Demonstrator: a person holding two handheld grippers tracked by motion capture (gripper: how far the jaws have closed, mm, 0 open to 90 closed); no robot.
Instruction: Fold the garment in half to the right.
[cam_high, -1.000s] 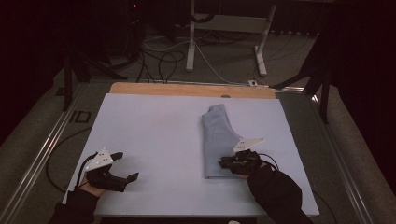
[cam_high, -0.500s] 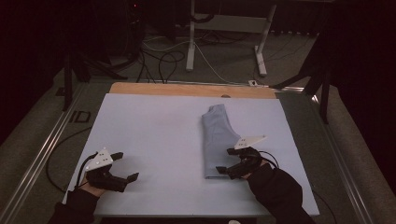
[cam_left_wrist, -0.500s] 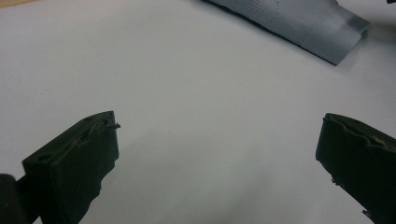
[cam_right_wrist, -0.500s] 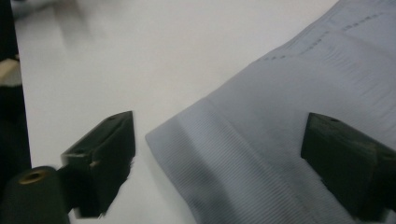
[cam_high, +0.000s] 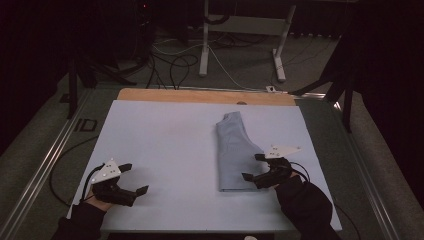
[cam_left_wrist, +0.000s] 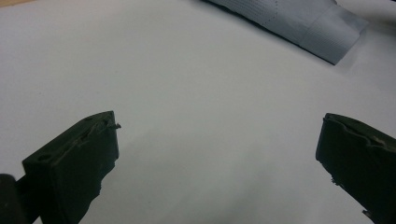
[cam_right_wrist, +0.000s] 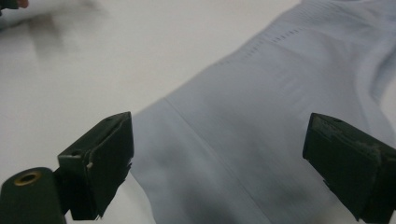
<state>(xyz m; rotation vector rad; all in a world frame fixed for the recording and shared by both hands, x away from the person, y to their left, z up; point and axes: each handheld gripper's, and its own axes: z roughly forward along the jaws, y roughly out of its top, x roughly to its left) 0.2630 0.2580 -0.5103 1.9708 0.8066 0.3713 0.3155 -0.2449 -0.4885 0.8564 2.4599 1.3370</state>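
A folded pale blue garment (cam_high: 235, 150) lies lengthwise on the white table (cam_high: 165, 145), right of centre. My right gripper (cam_high: 254, 167) hovers over its near right corner, jaws wide open with nothing between them. In the right gripper view the garment (cam_right_wrist: 261, 121) spreads between and beyond the open jaws. My left gripper (cam_high: 134, 178) rests open near the table's front left edge, far from the cloth. The left gripper view looks across bare table to the garment's hem (cam_left_wrist: 322, 32) at the top right.
A wooden strip (cam_high: 200, 95) borders the table's far edge. Metal rails (cam_high: 45, 165) run along the left side. Cables and white stand legs (cam_high: 205, 45) lie on the dark floor beyond. A cable (cam_high: 60, 170) trails off the left gripper.
My right gripper has lifted slightly off the garment's near edge, drawn back toward the person, and opened wider. The left gripper has stayed still.
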